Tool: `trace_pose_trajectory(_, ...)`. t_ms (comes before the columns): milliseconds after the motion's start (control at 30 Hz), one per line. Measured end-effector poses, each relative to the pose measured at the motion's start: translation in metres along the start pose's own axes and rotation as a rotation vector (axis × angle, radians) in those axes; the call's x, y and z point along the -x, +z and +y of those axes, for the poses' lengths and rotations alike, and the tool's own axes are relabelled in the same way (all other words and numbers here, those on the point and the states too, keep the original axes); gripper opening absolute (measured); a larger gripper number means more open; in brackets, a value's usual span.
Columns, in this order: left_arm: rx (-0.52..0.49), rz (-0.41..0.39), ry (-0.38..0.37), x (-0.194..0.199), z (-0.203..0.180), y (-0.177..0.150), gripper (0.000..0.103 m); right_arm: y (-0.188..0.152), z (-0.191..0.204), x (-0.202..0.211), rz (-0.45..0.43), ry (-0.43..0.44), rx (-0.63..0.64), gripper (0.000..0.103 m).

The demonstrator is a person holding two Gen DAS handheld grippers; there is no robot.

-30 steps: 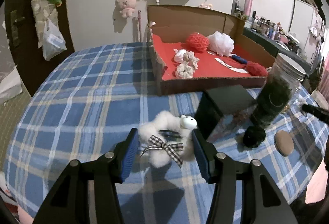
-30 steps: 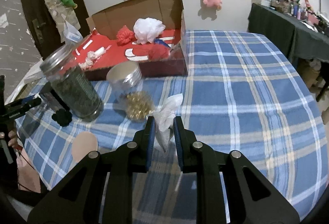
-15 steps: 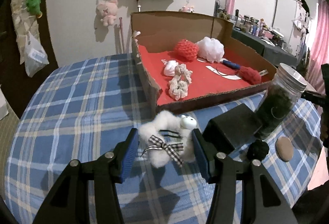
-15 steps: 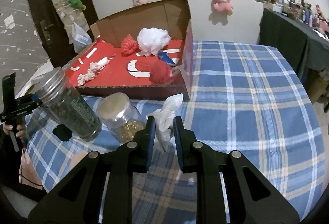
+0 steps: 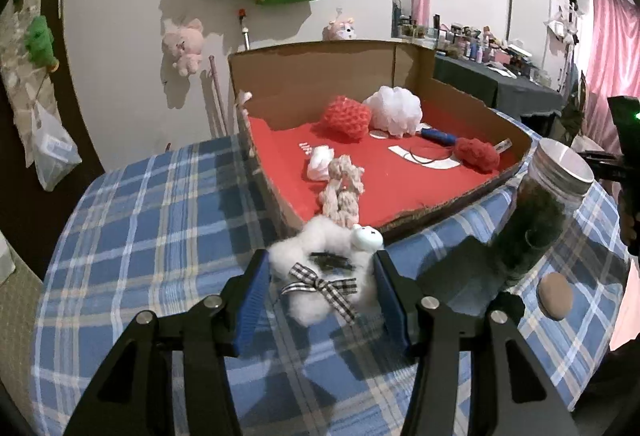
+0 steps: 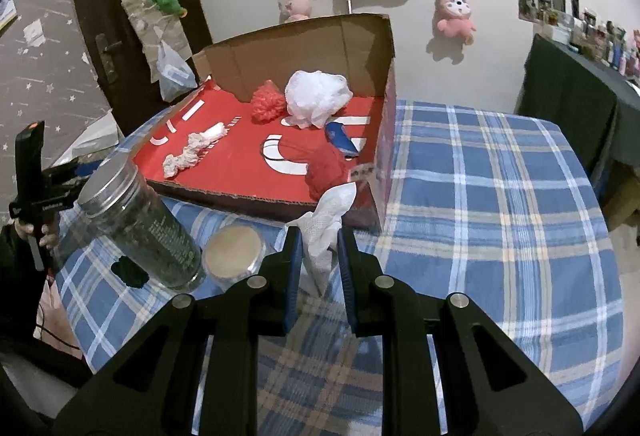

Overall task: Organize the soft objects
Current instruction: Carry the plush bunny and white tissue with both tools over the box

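Observation:
My left gripper (image 5: 322, 270) is shut on a white fluffy plush with a checked bow (image 5: 326, 272) and holds it above the table, just before the near wall of the cardboard box (image 5: 400, 224). My right gripper (image 6: 319, 250) is shut on a white crumpled cloth (image 6: 328, 220) and holds it before the box's near right corner (image 6: 376, 212). On the red box floor lie a red knitted ball (image 5: 346, 116), a white mesh puff (image 5: 394, 110), a red pompom (image 5: 478, 154) and a pale knotted rope (image 5: 340, 192).
A tall glass jar with a metal lid (image 5: 536, 220) stands right of the box, also in the right wrist view (image 6: 140, 224). A short jar (image 6: 234, 250), a black box (image 5: 460, 276), a black clump (image 6: 130, 272) and a beige pad (image 5: 554, 294) lie on the plaid table (image 6: 500, 196).
Both grippers have risen and moved toward the box, each still holding its object. The box now looks closer and is seen from higher up.

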State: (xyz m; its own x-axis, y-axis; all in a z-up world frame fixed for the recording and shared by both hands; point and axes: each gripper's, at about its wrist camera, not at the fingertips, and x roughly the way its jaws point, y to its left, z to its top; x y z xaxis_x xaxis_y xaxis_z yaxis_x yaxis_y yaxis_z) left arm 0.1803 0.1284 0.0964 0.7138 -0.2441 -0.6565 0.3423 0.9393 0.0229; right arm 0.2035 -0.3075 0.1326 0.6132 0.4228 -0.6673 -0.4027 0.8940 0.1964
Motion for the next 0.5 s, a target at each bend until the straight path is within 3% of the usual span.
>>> trace_pose_trajectory(233, -0.05, 0.015, -0.035, -0.012, -0.003, 0.019, 0.055, 0.016, 0.008, -0.014, 0.036, 0.053, 0.058, 0.018)
trace_pose_trajectory(500, -0.07, 0.048, -0.131, -0.032, -0.013, 0.05, 0.055, 0.046, 0.012, -0.035, 0.082, 0.129, 0.074, 0.018)
